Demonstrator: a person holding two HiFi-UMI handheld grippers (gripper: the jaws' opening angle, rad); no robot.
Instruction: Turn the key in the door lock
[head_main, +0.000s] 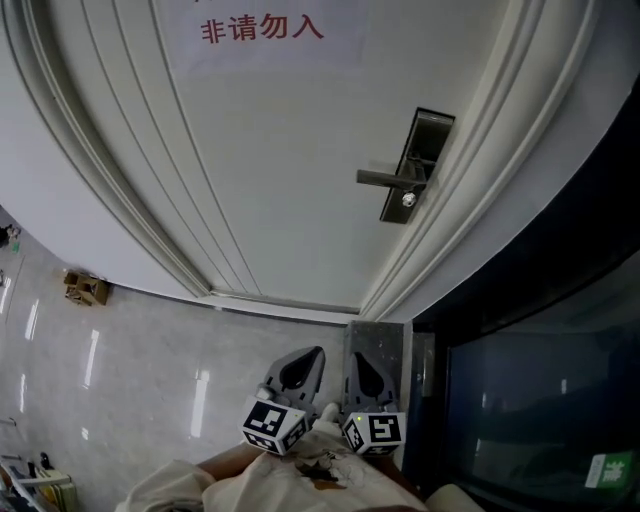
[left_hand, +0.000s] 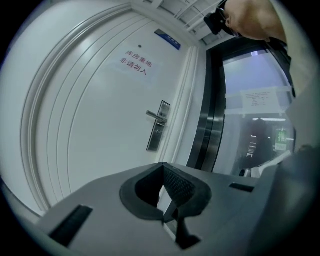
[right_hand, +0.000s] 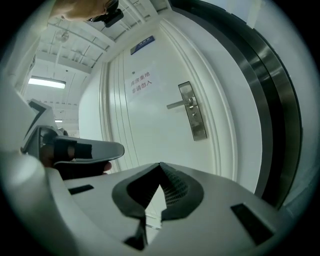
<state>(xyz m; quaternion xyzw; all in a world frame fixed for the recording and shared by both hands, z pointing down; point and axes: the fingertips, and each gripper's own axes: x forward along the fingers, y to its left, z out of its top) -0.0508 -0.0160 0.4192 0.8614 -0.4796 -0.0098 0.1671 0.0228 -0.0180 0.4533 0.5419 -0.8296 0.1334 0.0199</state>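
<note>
My left hand-held gripper (head_main: 316, 352) and right hand-held gripper (head_main: 358, 356) are pressed together, empty, well apart from the oblong metal lock plate (head_main: 418, 150) on the white moulded door (head_main: 280, 150), over a glossy stone floor (head_main: 150, 370).

Soft, even indoor light, a ceiling strip lamp (right_hand: 47, 81) glowing, fisheye distortion bending the dark-vignetted edges.

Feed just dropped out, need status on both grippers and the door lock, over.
Left gripper and right gripper: jaws shut, empty, well short of the door. Lock plate untouched, key not made out. Nothing between grippers and lock.
</note>
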